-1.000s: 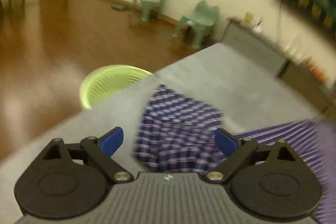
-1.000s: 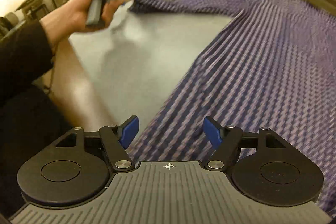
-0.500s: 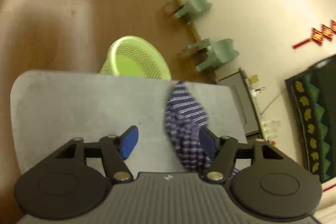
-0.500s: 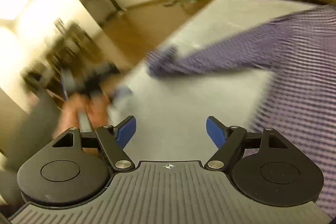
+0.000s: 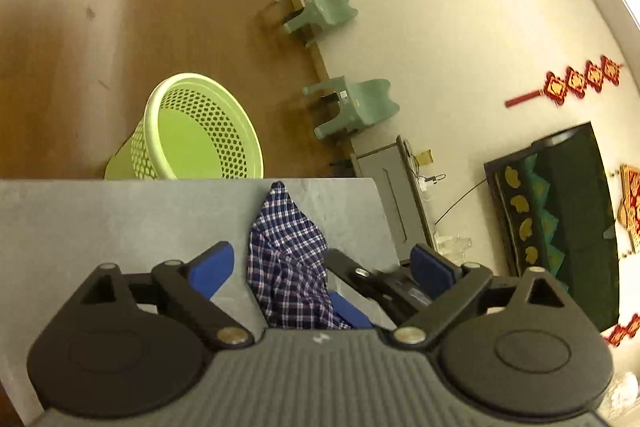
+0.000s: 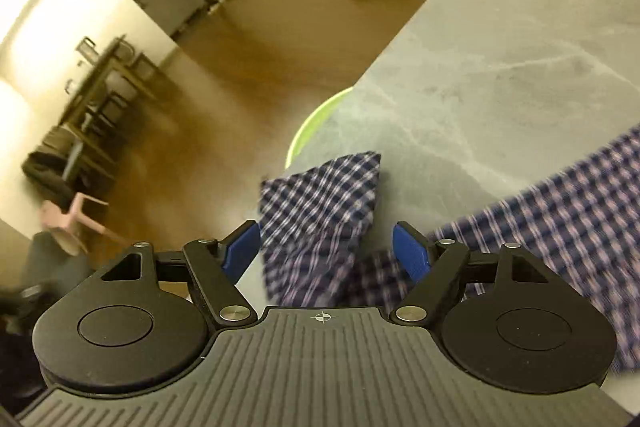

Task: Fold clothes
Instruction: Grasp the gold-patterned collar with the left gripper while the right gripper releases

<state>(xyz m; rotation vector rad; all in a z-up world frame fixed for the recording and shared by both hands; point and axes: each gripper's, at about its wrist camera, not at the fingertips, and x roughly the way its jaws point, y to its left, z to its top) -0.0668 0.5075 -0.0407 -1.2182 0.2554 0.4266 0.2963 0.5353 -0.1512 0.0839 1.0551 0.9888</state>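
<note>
Both claws are spread wide. The navy-and-white checked cotton shirt (image 6: 320, 211) lies on the grey table (image 6: 520, 67), its sleeve end between the right gripper (image 6: 326, 251) fingers and ahead of the left gripper (image 5: 320, 267). A green perforated plastic basket (image 5: 192, 131) stands beyond the table edge.

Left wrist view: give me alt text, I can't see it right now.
A plaid shirt sleeve lies on the grey table between the open left gripper fingers, the right gripper reaching in beside it. Past the table edge stands a green basket on the floor.
</note>
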